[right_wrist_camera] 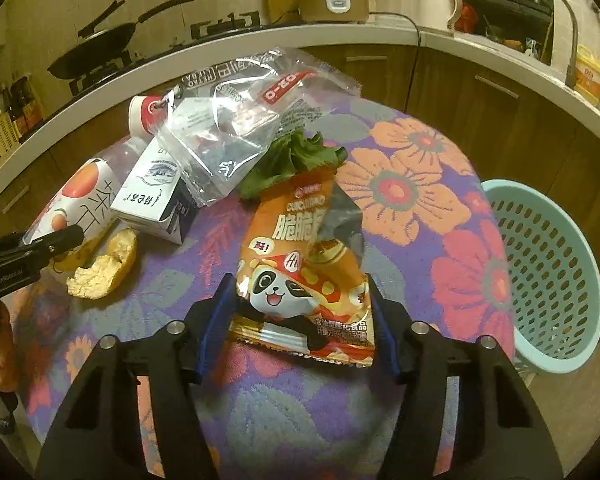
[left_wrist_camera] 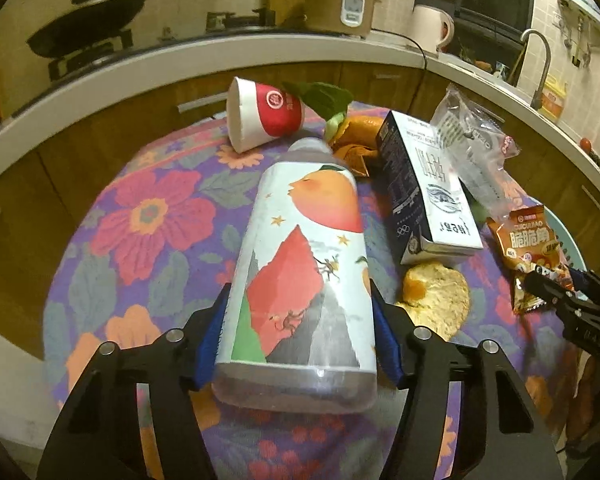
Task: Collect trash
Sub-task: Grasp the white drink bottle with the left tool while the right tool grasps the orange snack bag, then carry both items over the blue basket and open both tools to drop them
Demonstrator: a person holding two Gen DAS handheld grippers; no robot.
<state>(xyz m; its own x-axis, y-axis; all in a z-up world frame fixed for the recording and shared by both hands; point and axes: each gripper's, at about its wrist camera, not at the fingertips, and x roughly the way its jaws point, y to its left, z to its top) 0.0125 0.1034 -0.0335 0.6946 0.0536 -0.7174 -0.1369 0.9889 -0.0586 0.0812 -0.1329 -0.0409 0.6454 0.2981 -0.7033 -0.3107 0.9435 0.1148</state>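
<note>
My left gripper (left_wrist_camera: 300, 336) is closed against both sides of a plastic bottle (left_wrist_camera: 300, 264) with a peach label, lying on the floral tablecloth (left_wrist_camera: 152, 216). My right gripper (right_wrist_camera: 300, 320) has its fingers either side of an orange snack bag (right_wrist_camera: 304, 264) with a panda on it, touching its edges. Around them lie a red and white paper cup (left_wrist_camera: 264, 114), a milk carton (left_wrist_camera: 428, 192), a clear plastic bag (right_wrist_camera: 236, 120), orange peel (right_wrist_camera: 104, 272) and a green leaf (right_wrist_camera: 296, 160).
A teal perforated basket (right_wrist_camera: 548, 276) stands on the floor right of the table. Behind runs a curved kitchen counter (left_wrist_camera: 204, 56) with a wok, a rice cooker (left_wrist_camera: 340, 4), a kettle and a sink tap.
</note>
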